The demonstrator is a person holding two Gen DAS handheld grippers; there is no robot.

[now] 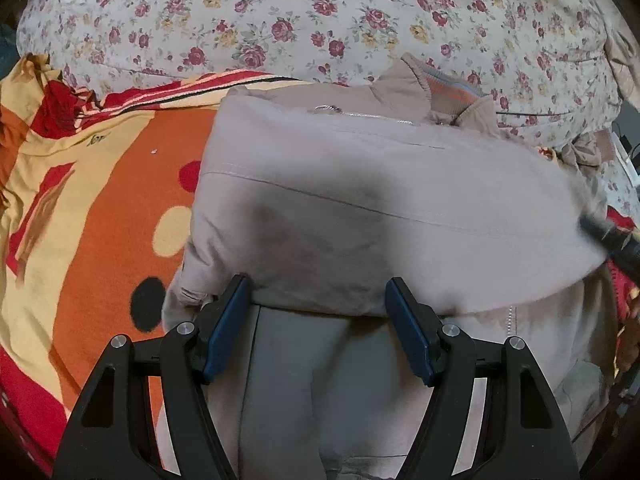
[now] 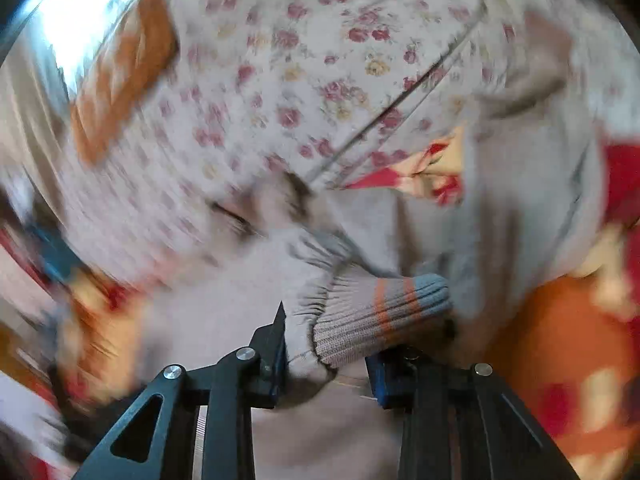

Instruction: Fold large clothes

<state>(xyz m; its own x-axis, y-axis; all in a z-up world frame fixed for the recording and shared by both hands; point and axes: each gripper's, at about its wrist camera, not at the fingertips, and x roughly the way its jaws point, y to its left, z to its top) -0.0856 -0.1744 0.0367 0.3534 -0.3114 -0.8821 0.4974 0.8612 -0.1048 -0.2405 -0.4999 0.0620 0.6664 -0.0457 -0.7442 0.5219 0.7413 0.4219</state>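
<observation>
Beige jacket [image 1: 360, 200] folded on patterned bed [image 1: 100, 200], ribbed striped cuff [image 2: 384, 312] clamped by right tool [image 2: 326, 344], left tool [image 1: 318, 304] held apart.

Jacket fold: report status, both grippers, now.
Left gripper open over folded beige jacket. Right gripper shut on striped knit cuff. Nothing in the way.

There was one beige jacket [image 1: 360, 208], one orange patterned blanket [image 1: 100, 200], one floral quilt [image 1: 280, 20], and two grippers: left gripper [image 1: 318, 292], right gripper [image 2: 326, 344].
</observation>
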